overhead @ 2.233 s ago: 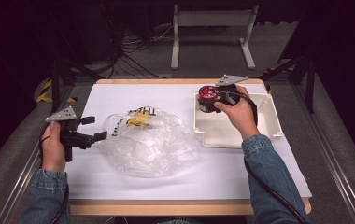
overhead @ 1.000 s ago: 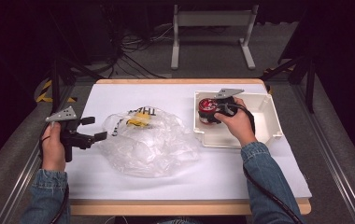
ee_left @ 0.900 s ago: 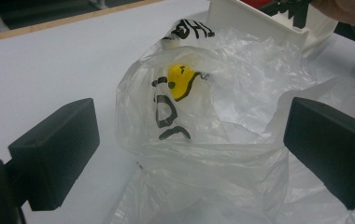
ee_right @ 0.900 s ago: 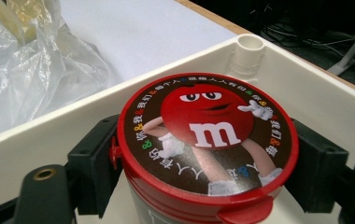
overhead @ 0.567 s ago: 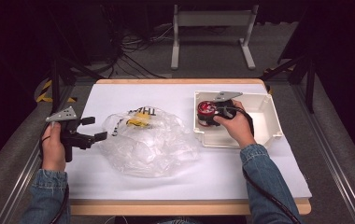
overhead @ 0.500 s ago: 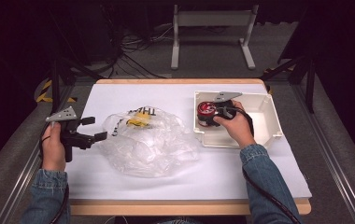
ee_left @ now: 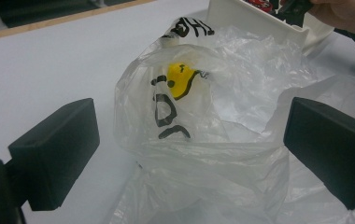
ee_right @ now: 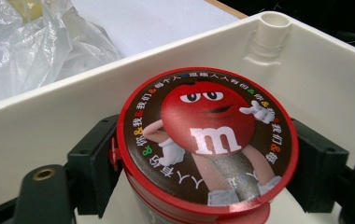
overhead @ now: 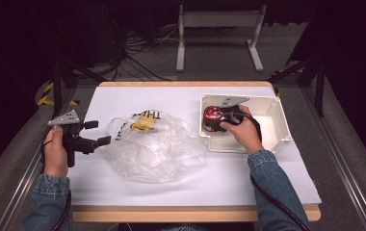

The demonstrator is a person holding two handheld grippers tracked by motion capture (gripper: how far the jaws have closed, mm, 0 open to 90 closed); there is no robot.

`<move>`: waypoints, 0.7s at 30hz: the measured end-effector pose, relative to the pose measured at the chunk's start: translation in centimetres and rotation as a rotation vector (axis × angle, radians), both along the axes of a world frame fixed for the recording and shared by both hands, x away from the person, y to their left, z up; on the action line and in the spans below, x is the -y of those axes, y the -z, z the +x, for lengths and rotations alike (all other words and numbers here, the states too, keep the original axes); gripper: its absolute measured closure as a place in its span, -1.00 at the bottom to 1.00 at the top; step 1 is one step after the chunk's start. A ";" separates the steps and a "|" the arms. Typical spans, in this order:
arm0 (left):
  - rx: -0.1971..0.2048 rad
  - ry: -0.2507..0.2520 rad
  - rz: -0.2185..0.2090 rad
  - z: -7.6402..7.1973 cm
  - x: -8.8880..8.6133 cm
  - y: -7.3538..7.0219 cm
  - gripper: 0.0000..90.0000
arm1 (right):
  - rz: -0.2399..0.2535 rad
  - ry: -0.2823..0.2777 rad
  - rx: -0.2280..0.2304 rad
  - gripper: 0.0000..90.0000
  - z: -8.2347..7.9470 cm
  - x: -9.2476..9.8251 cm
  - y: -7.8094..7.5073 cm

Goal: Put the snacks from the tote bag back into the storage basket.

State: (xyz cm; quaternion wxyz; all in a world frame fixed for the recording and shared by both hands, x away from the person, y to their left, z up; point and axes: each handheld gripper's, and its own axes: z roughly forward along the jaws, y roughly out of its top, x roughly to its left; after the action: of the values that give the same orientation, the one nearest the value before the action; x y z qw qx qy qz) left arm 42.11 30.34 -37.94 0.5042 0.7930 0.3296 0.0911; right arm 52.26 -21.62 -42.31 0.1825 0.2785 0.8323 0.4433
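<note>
1. Right hand-held gripper (ee_right: 203,186), jaws clamped on the red-lidded candy tub (ee_right: 208,140), has lowered it from above the rim into the white bin (overhead: 277,120); release seems next.
2. Left hand-held gripper (overhead: 92,134) stays open beside the plastic bag (overhead: 152,149) on the table (overhead: 248,178).

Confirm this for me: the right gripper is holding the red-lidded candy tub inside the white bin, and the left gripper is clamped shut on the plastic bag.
Not quite. The left gripper is open: in the left gripper view its jaws stand wide apart on either side of the plastic bag, not clamped on it. The rest holds: the right gripper grips the red-lidded candy tub inside the white bin.
</note>
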 end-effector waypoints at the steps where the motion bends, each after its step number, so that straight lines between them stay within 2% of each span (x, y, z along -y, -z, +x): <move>1: -0.001 0.001 0.001 0.0 0.0 0.0 -0.90 | -0.001 0.000 0.000 -0.51 0.0 0.0 0.0; 4: -0.004 0.006 0.008 0.0 0.2 0.1 -0.90 | -0.006 -0.001 0.000 -0.52 -0.1 0.0 0.0; 8: -0.008 0.005 0.010 -0.1 0.2 0.3 -0.90 | 0.017 0.017 -0.008 -0.79 -0.1 0.1 -0.3; 12: -0.008 0.005 0.018 -0.3 0.2 0.4 -0.91 | 0.024 0.037 -0.005 -0.88 -0.3 0.4 -0.9; 15: -0.014 -0.003 0.019 -0.4 0.2 0.5 -0.91 | 0.033 0.044 -0.005 -0.90 -0.6 0.6 -1.6; 17: -0.012 0.000 0.032 -0.6 0.2 0.6 -0.92 | 0.049 0.064 -0.003 -0.89 -1.2 0.6 -2.8; 21: -0.016 -0.001 0.045 -1.2 0.3 0.7 -0.92 | 0.077 0.059 0.009 -0.89 -2.1 0.6 -4.3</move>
State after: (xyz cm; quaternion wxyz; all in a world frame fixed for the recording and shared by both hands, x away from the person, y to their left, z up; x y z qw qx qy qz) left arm 40.96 30.02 -38.60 0.4836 0.8047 0.3318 0.0925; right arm 50.16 -22.20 -37.97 0.1884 0.3078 0.8051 0.4707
